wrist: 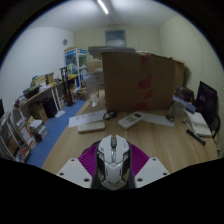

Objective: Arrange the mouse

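A grey and white computer mouse (112, 160) with dark side panels sits between my two fingers, its nose pointing away from me. The magenta pads (90, 160) press against both of its sides, so my gripper (112, 172) is shut on the mouse. It is held above a wooden table (160, 135), with the table surface showing beyond it.
A white keyboard (92, 124) and a small white box (130, 119) lie on the table ahead. A large cardboard box (140, 80) stands at the back. A monitor (207, 98) and papers are at the right. Shelves (25, 120) stand at the left.
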Tool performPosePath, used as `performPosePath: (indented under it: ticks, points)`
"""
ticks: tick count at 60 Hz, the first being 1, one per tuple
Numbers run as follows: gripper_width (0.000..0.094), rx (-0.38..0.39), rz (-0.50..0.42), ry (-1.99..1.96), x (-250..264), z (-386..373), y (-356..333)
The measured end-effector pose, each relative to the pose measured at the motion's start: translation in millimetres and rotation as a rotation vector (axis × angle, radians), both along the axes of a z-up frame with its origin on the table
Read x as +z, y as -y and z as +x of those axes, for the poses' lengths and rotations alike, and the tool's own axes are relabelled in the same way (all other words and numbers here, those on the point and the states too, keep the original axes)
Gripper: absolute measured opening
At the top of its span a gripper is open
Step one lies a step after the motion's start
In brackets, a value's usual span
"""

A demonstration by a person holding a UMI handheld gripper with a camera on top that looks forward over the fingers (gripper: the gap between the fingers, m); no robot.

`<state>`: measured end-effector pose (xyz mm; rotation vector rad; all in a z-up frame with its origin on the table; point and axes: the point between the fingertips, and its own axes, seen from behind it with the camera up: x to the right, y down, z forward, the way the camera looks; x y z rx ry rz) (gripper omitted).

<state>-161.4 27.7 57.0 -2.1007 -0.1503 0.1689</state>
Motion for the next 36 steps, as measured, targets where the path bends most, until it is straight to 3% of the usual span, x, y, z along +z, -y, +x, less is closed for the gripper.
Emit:
performPosePath:
  ticks: [14,15,21,28,34,36]
  points:
    - [0.0418,-0.016,-0.173,0.057,-72.6,-3.1,5.2]
    - [0.045,-0.017,-0.138,0.056,-69.7,-1.8,1.7]
    - [0.0487,-0.013,-0.135,0.079,-71.4,-0.9,2.2]
    - [0.0586,-0.008,-0.136,0.061,-69.2,-3.1,0.3]
    - [0.0895,0.045,-0.134,0.039,-66.6,-9.5,12.7]
    - [0.0828,0.057,-0.137,0.032,-65.6,-10.8,18.3]
